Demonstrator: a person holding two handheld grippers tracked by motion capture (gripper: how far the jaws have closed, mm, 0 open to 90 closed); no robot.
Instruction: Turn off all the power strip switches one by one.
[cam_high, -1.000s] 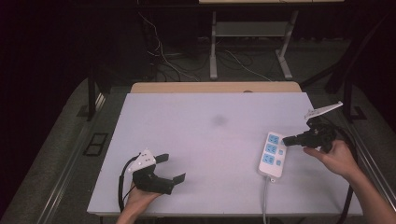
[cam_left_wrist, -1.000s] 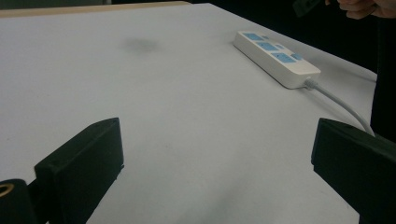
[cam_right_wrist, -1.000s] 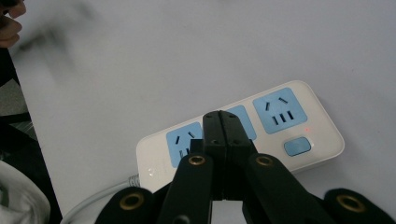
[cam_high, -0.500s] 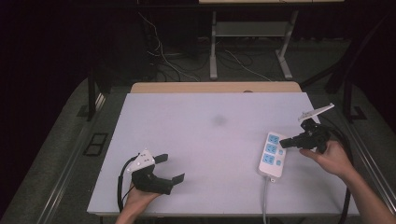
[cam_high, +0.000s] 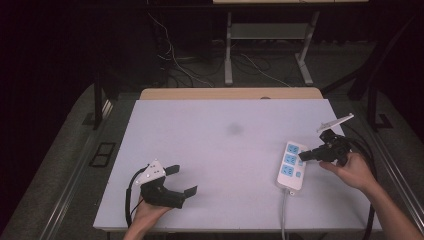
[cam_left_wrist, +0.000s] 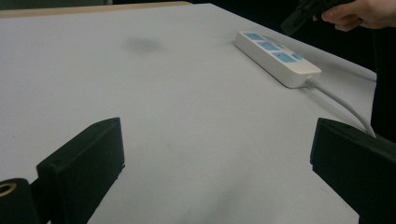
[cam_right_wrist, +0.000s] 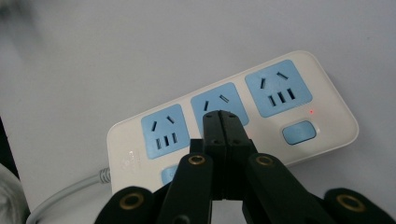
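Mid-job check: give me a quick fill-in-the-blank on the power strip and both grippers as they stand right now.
1. The white power strip has ___ blue socket faces in a row.
2. The right gripper hangs over the strip with its jaws ___.
3. The left gripper rests near the table's front edge with its jaws ___, nothing between them.
4. The strip's cord runs off the table's ___ edge, the person's side.

Missing words: three; shut; open; front
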